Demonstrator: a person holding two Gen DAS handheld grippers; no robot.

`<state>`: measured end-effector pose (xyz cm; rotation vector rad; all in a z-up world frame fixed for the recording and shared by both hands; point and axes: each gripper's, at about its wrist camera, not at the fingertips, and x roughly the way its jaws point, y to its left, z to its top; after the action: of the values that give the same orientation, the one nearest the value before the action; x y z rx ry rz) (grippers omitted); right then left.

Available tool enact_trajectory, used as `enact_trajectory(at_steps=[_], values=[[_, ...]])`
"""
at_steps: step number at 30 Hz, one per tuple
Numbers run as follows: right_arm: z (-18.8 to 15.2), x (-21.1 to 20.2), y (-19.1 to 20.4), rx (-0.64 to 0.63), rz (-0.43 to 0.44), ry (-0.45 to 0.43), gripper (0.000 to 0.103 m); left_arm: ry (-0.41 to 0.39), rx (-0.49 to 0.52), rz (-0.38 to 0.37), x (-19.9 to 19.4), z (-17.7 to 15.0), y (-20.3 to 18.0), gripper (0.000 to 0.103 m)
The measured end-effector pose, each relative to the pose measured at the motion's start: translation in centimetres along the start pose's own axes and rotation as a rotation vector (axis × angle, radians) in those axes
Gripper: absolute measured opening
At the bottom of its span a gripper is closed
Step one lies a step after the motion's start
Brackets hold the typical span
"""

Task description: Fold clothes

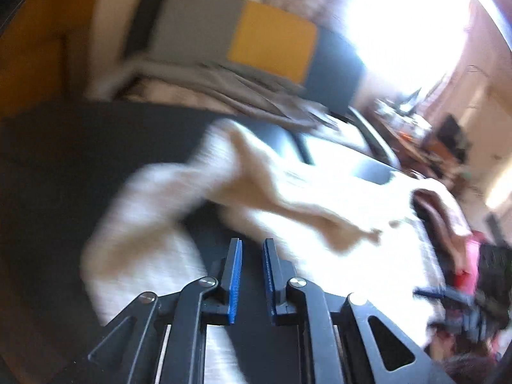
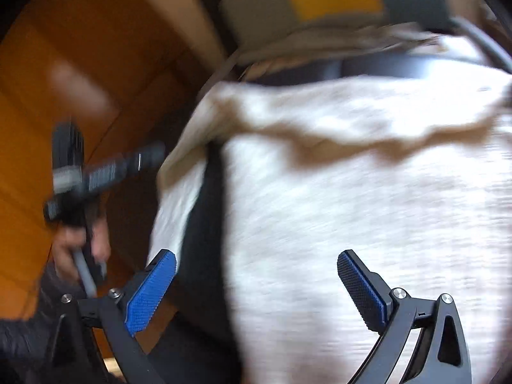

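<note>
Underneath everything lies a dark tabletop (image 1: 80,147), with an orange wooden floor (image 2: 64,48) beyond its edge and a grey-and-yellow cushioned seat (image 1: 243,38) behind it, heaped with grey cloth. Bright window light washes out the far right of the left wrist view. A whitish knitted garment (image 2: 368,211) is spread across the table, rumpled along its far side. The left gripper (image 1: 251,246) has its blue-padded fingers drawn near together with a narrow gap, nothing between them, above bare table just beside the garment's edge. The right gripper (image 2: 256,268) is spread wide over the garment, its pads clear of the fabric. Both views are heavily motion-blurred, so the garment's type and the clutter at right are hard to make out.
</note>
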<state>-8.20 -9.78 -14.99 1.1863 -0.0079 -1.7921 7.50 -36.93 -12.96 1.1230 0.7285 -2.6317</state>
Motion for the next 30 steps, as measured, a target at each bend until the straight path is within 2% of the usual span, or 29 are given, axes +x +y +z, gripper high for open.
enact_trajectory(at_steps=[2,3,6,10,14,18,21,23,25,28,30], values=[[1.6,-2.0,-3.4,0.066,-0.060,-0.072,0.103,0.042,-0.020,-0.059,2.1,0.0,-1.8,0.017],[2.4,-2.7,-5.4,0.116,-0.062,-0.095,0.103,0.065,-0.039,-0.081,3.1,0.2,-2.5,0.017],[4.3,-2.0,-9.8,0.253,-0.039,-0.115,0.103,0.097,-0.104,-0.112,5.0,0.6,-3.0,0.019],[6.4,0.3,-14.6,0.380,0.053,-0.124,0.103,0.098,-0.176,-0.086,6.7,2.2,-1.3,0.024],[7.4,1.9,-15.4,0.411,0.115,-0.151,0.103,0.104,-0.244,-0.069,8.5,3.8,0.4,0.027],[8.3,3.5,-16.0,0.436,0.179,-0.175,0.103,0.130,-0.261,-0.071,11.3,4.4,0.9,0.030],[9.0,4.2,-14.9,0.390,0.232,-0.142,0.103,0.142,-0.269,-0.080,13.3,4.9,0.8,0.030],[9.6,4.6,-14.2,0.362,0.255,-0.123,0.103,0.106,-0.250,-0.101,13.5,5.4,0.3,0.030],[10.3,5.0,-13.6,0.333,0.278,-0.107,0.103,0.085,-0.242,-0.151,13.8,6.3,-0.3,0.030],[12.5,4.7,-12.6,0.273,0.291,-0.132,0.103,0.037,-0.256,-0.229,13.9,8.7,-0.7,0.030],[14.9,4.2,-12.1,0.234,0.274,-0.176,0.103,0.001,-0.258,-0.215,14.2,11.1,-0.7,0.030]])
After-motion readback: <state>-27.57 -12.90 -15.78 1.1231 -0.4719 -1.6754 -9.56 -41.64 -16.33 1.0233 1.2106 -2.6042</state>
